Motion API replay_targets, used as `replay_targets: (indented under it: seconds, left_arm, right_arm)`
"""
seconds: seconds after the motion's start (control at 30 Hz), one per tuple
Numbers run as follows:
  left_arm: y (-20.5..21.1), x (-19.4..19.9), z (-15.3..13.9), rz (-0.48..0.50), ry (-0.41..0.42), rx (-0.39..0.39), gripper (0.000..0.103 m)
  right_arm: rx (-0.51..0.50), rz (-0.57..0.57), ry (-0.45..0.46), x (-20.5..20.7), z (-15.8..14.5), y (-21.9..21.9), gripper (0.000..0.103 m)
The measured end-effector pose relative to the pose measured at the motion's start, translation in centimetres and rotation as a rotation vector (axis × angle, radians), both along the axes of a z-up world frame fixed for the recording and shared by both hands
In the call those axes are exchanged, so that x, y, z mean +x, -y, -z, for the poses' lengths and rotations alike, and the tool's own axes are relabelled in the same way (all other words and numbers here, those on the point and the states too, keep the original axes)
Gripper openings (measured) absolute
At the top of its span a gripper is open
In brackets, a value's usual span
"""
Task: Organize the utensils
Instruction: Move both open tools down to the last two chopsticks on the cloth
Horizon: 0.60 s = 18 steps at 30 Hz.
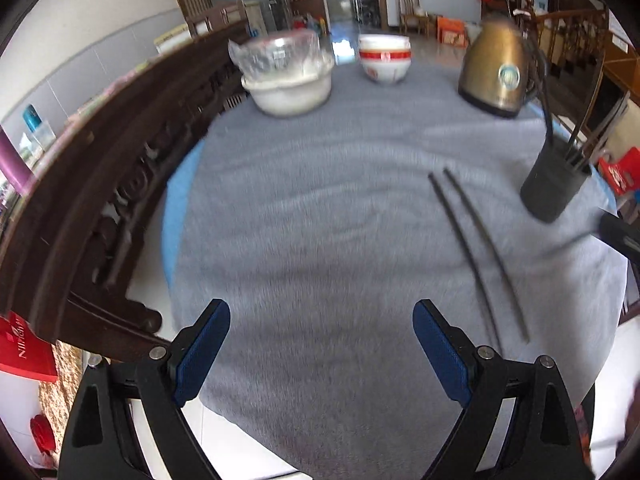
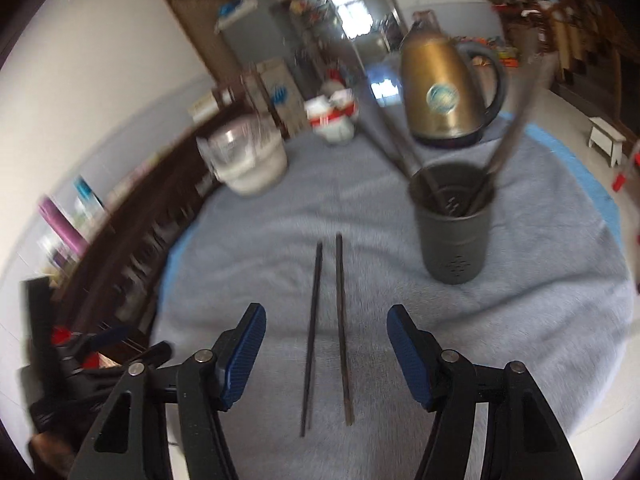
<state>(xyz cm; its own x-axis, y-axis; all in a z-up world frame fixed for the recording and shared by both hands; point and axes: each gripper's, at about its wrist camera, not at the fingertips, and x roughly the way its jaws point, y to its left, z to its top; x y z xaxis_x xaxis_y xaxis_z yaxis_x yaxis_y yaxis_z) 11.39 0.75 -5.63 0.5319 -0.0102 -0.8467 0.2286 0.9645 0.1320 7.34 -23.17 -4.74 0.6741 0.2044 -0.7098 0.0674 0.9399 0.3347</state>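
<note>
Left wrist view: my left hand-held gripper [image 1: 322, 340] wide open, empty, over grey-cloth surface [image 1: 320, 200]. Two chopsticks [image 1: 478, 252] lie parallel off right, near dark holder [image 1: 554, 188].

Right wrist view: my right hand-held gripper [image 2: 326, 346] open, empty, chopsticks [image 2: 328, 332] between jaws. Likely light, stiff, thin, slippery (may roll); pinch mid-length, both together.

Two dark chopsticks [image 2: 328, 332] flat on grey cloth, side by side, apart — dark holder cup [image 2: 454, 226] upright nearby, utensils [image 2: 506, 148] leaning inside.
</note>
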Motion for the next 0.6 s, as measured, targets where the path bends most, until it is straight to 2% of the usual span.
replay_targets:
  seconds: [0.03,0.1,0.13,0.27,0.33,0.43,0.53,0.6]
  left_arm:
    - [-0.4,0.0,0.7,0.004,-0.016,-0.001,0.093]
    - [-1.2,0.4,2.2,0.0,-0.04,0.009,0.093]
    - [-1.6,0.4,2.4,-0.003,-0.046,0.01,0.093]
    - [-3.5,0.7,3.3,-0.025,-0.063,0.01,0.093]
    - [-4.3,1.0,3.3,-0.04,-0.072,0.008,0.093]
    - [-5.2,1.6,3.5,-0.059,-0.081,0.004,0.093]
    - [-5.5,2.0,3.1,-0.069,-0.077,0.004,0.093]
    - [-5.4,2.1,2.9,-0.066,-0.076,0.006,0.093]
  right_arm:
    - [-0.027,-0.012,-0.026,1.7,1.0,-0.7,0.059]
    - [-0.064,-0.03,-0.088,4.5,2.9,-1.5,0.04]
    - [-0.076,-0.035,-0.139,6.6,4.3,-1.9,0.038]
    - [-0.157,-0.037,-0.205,11.5,6.9,-2.8,0.037]
    - [-0.165,-0.036,-0.234,13.5,7.7,-2.7,0.029]
    - [-0.195,-0.026,-0.266,16.2,8.3,-2.9,0.026]
    - [-0.147,-0.046,-0.299,18.0,8.8,-3.0,0.026]
    - [-0.158,-0.053,-0.31,18.5,9.1,-3.2,0.026]
